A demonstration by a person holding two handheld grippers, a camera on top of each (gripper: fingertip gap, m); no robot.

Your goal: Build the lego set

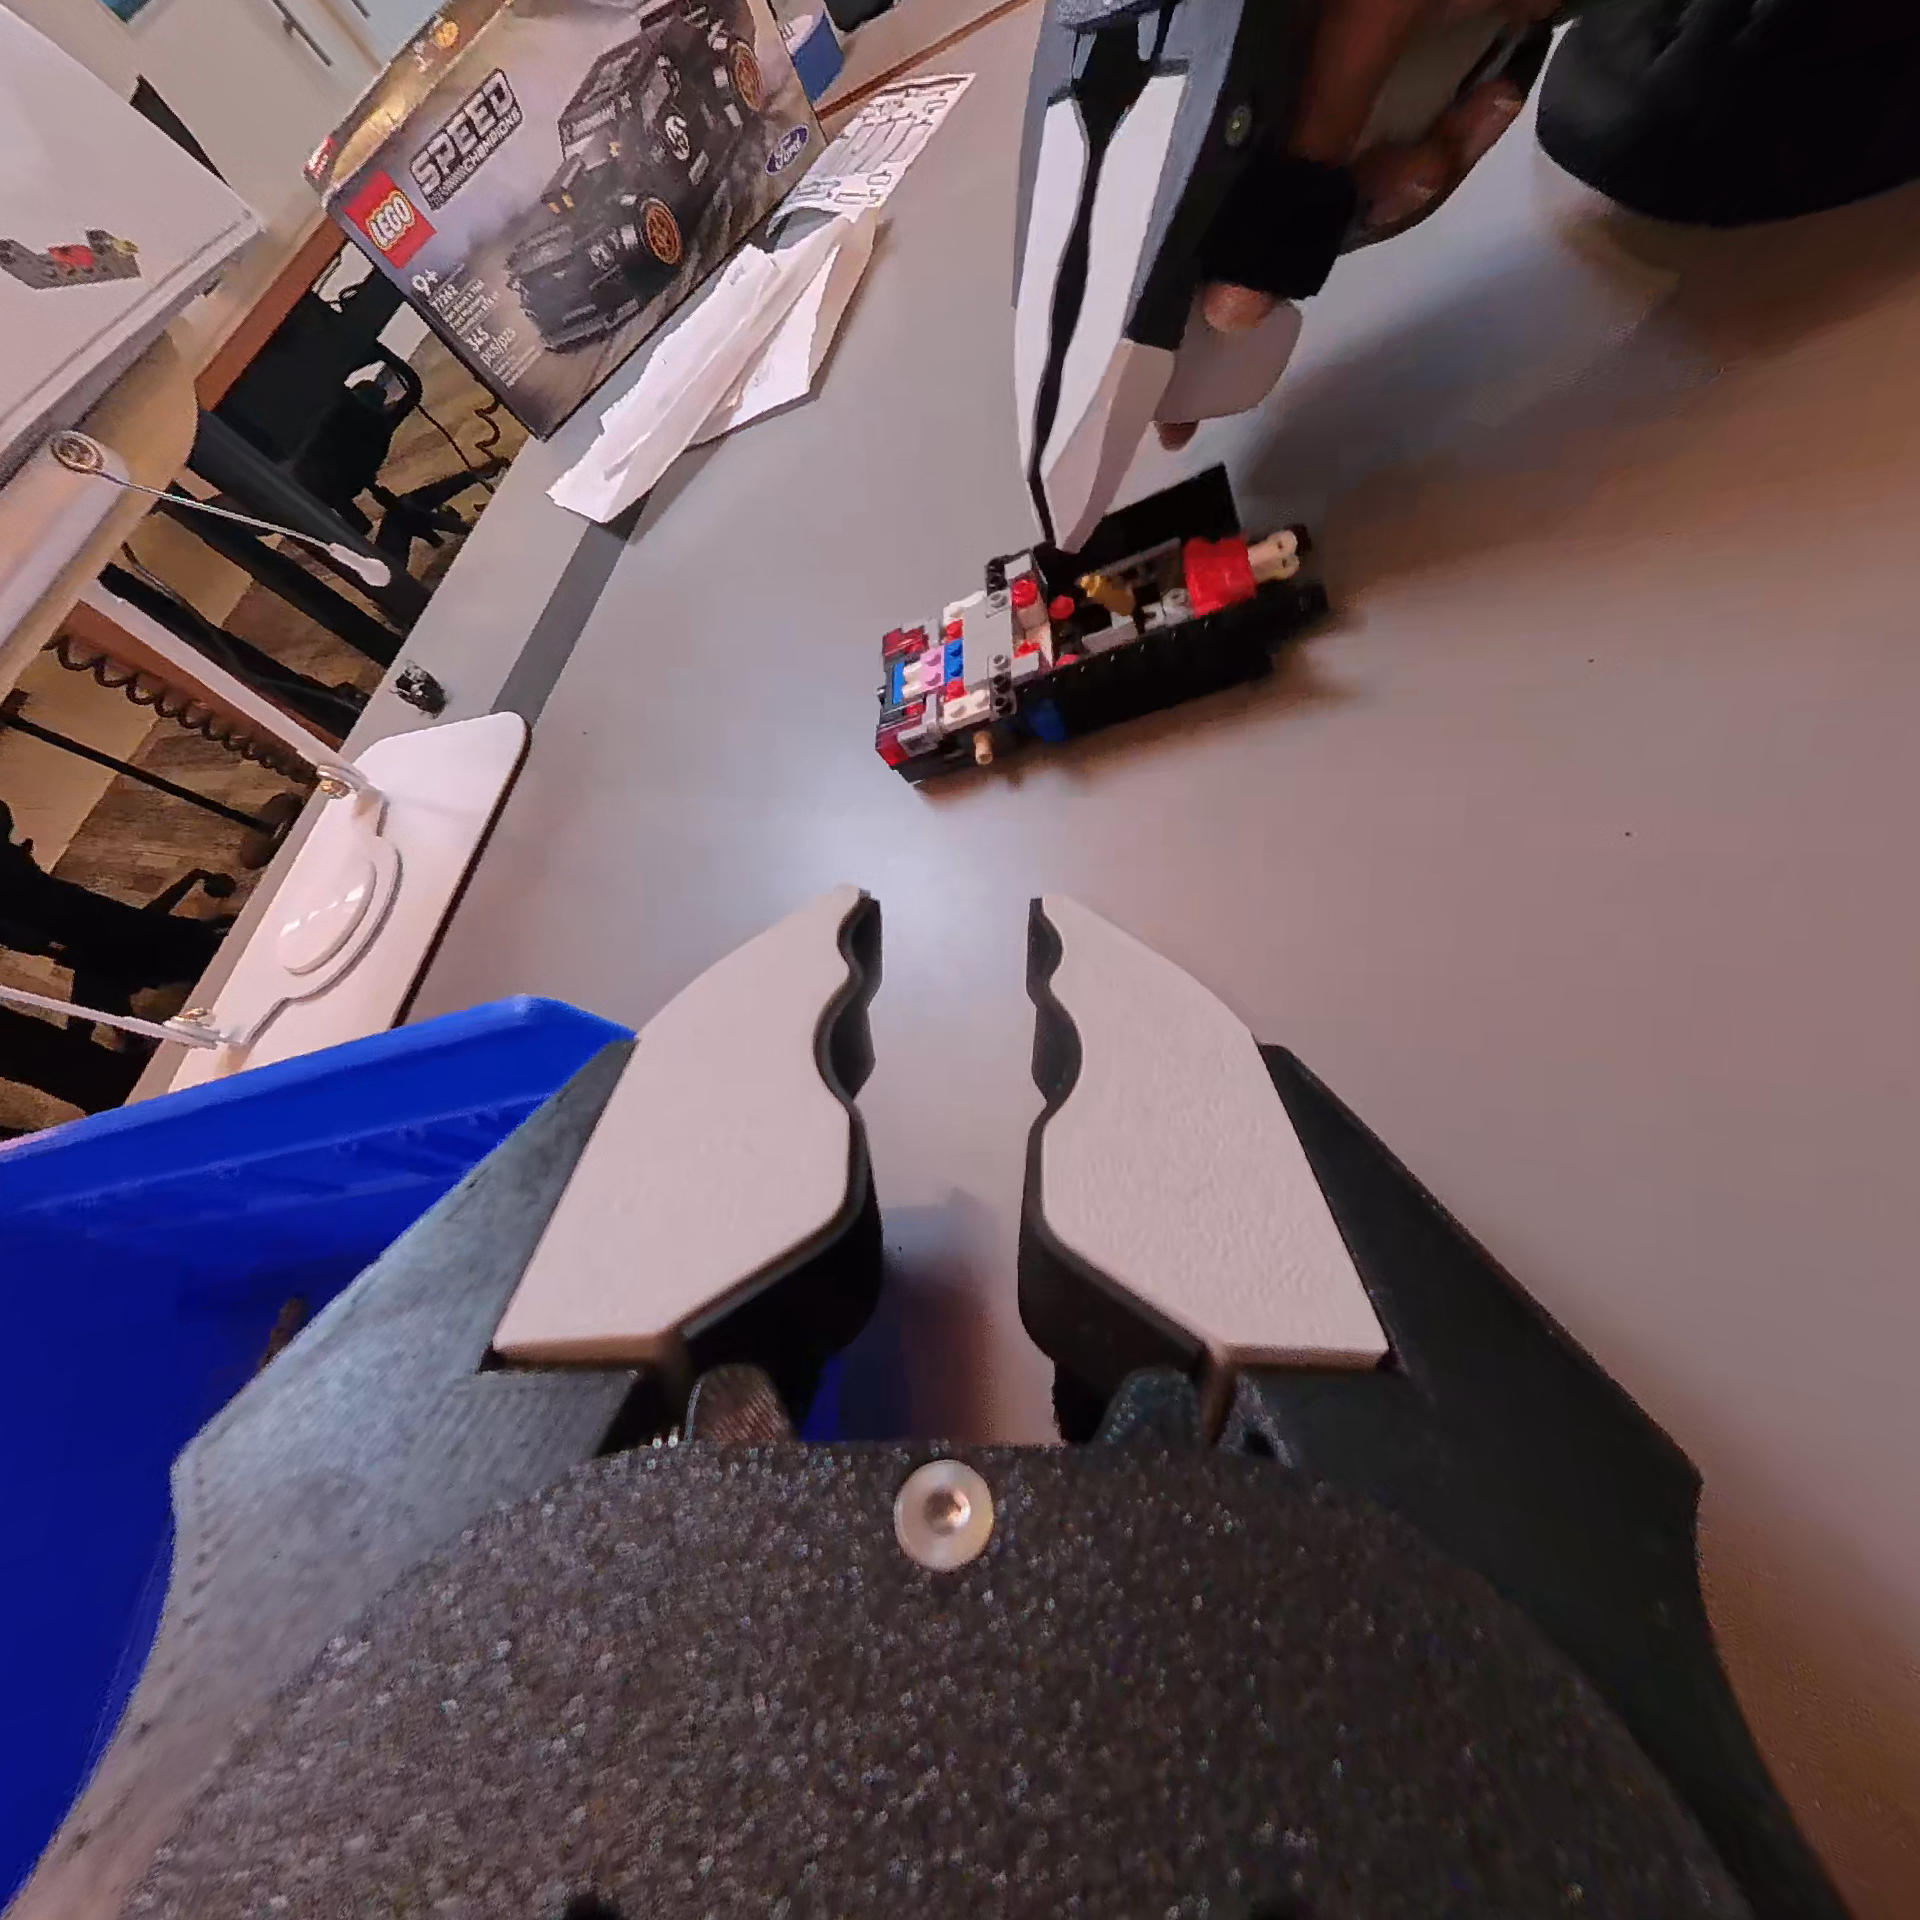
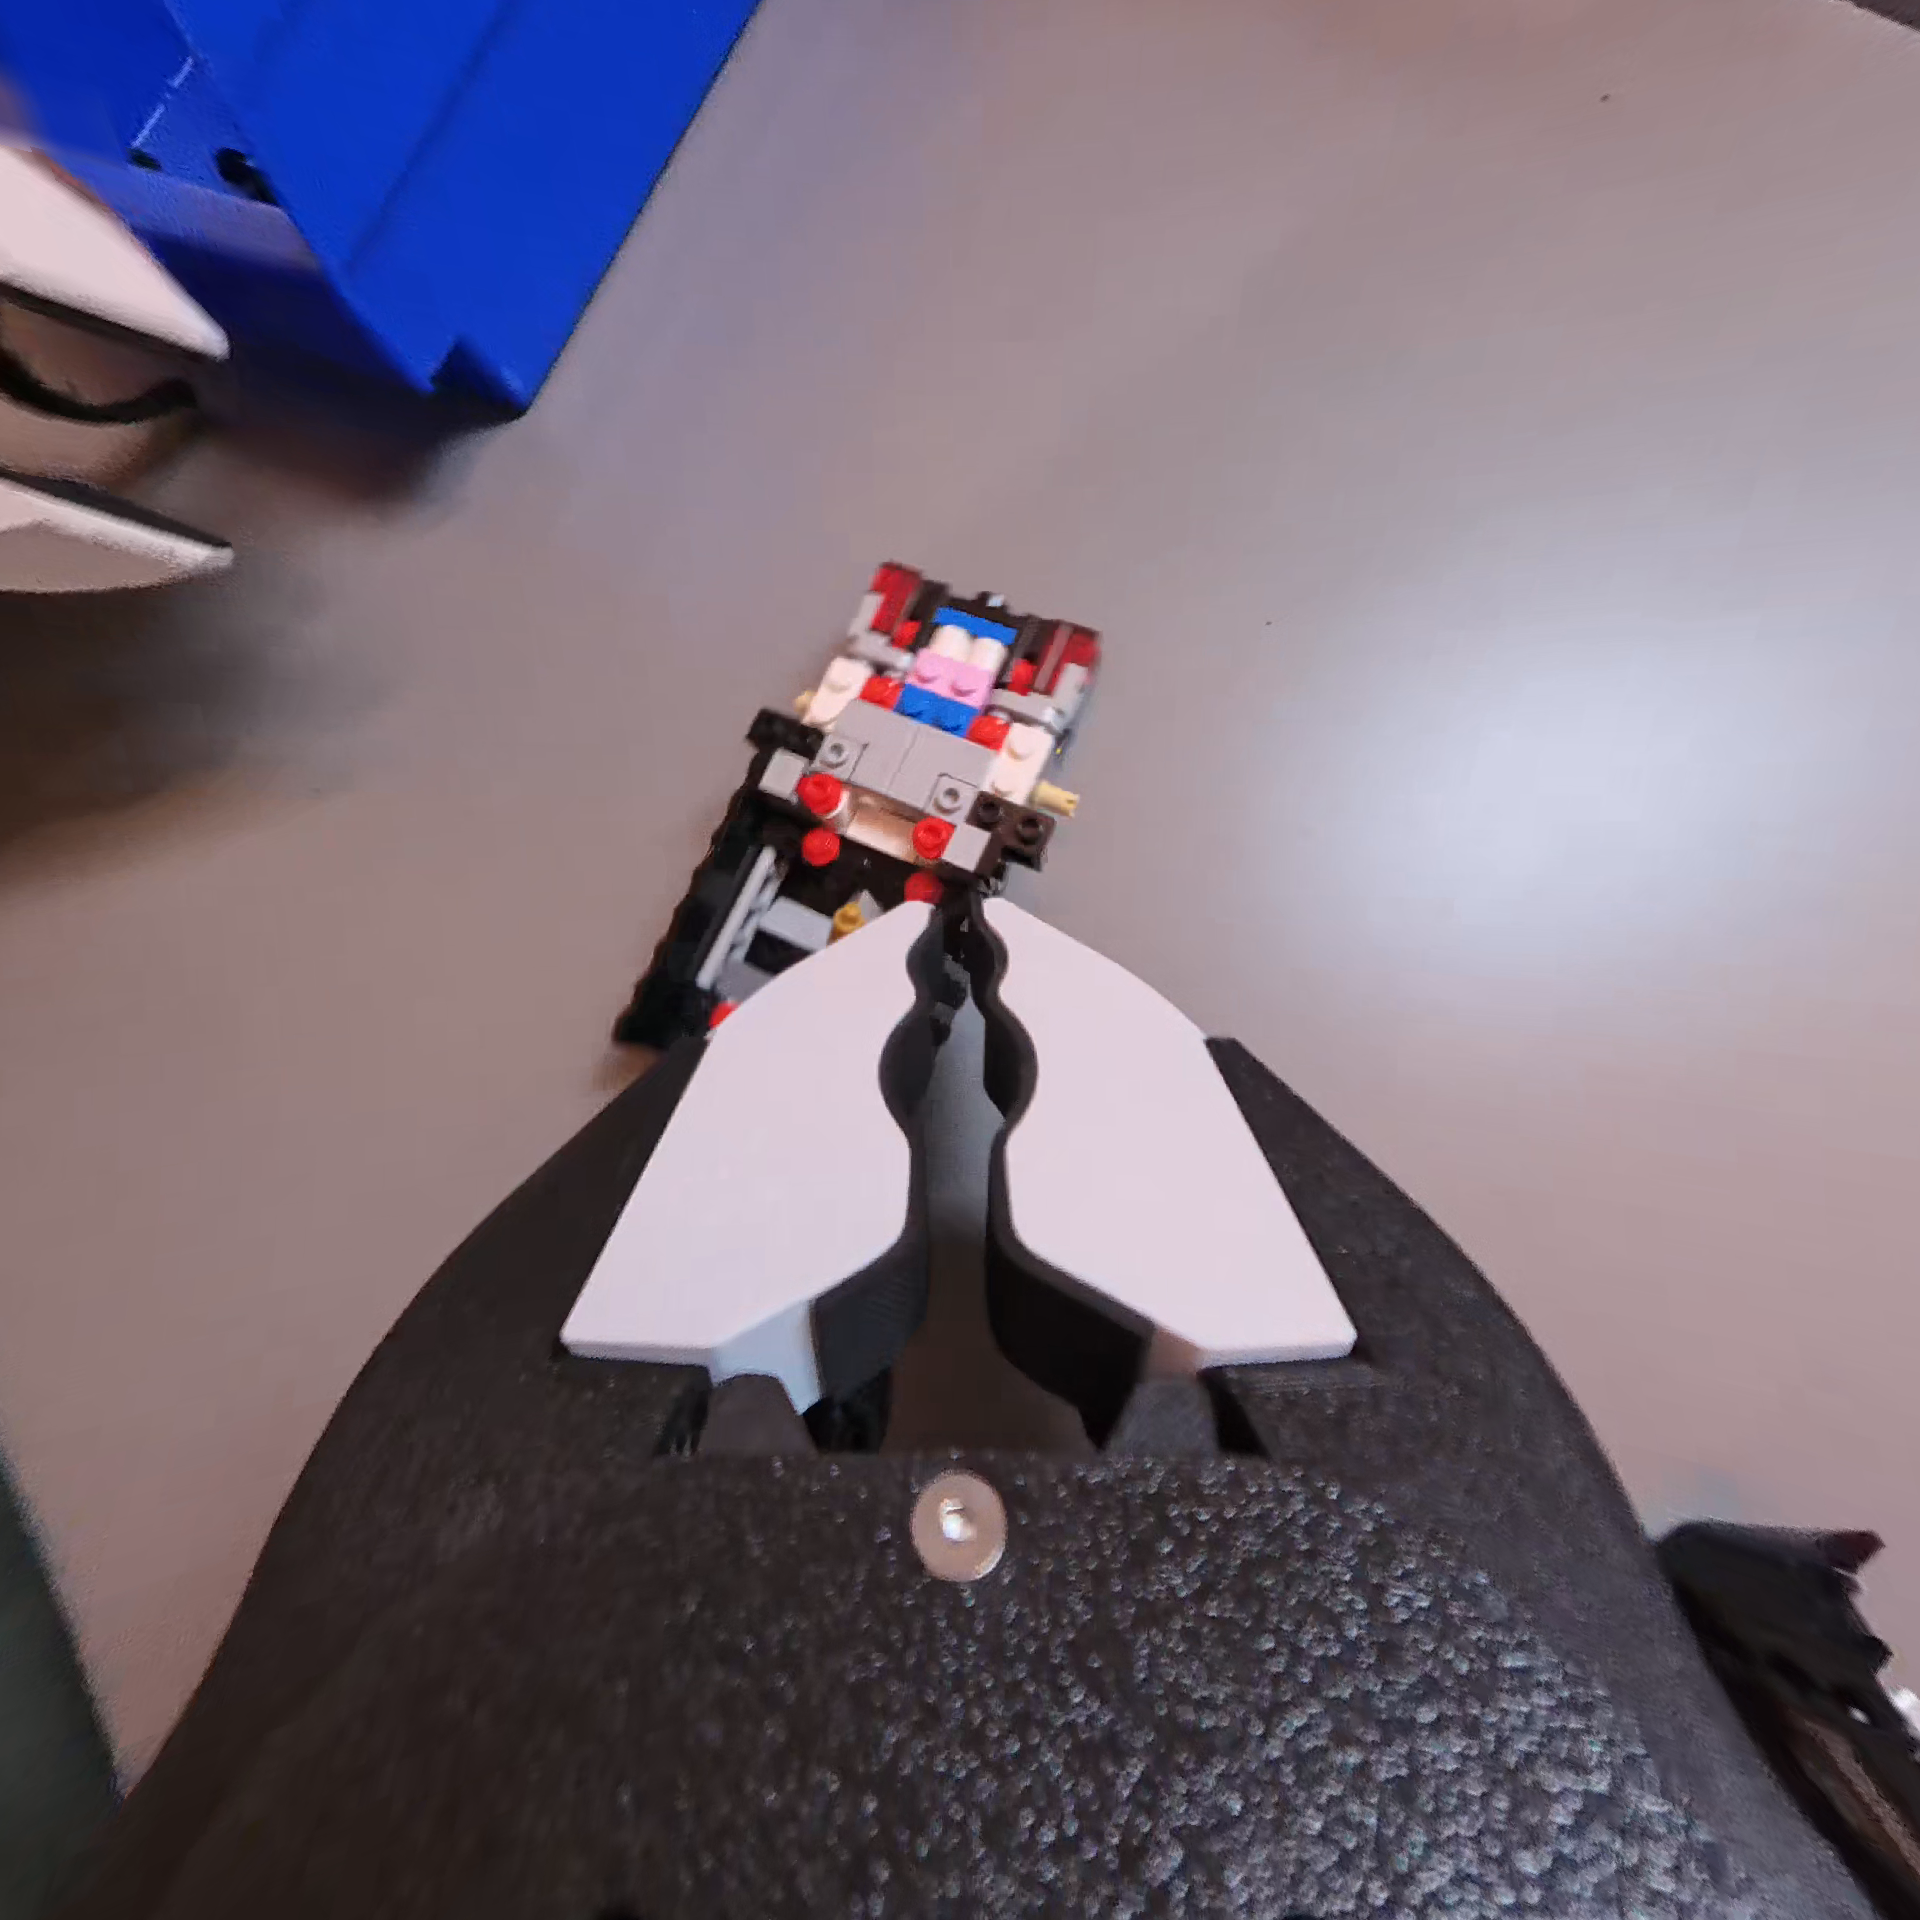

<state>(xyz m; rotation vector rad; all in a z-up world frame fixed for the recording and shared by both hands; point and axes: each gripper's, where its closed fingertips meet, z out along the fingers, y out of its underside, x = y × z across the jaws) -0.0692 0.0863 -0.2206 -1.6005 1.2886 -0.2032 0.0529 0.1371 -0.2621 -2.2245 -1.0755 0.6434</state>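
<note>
Half-built lego car (image 2: 914, 790) flat on grey table (image 2: 1455, 520). Right gripper (image 2: 961, 914) pinched on a small black piece at its cockpit; left gripper (image 1: 954, 925) apart, empty. Light, rigid, crumbly (likely); grip the black side rails.

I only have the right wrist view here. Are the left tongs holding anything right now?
Observer: No. The left tongs are open and empty, over the bare table, short of the lego model.
Operator: Where's the box for the set?
Observer: The set box stands near the table's far edge, with white paper sheets beside it.
Operator: What do my tongs hide on the model?
Observer: A red piece sits just past the tips of the right tongs.
</note>
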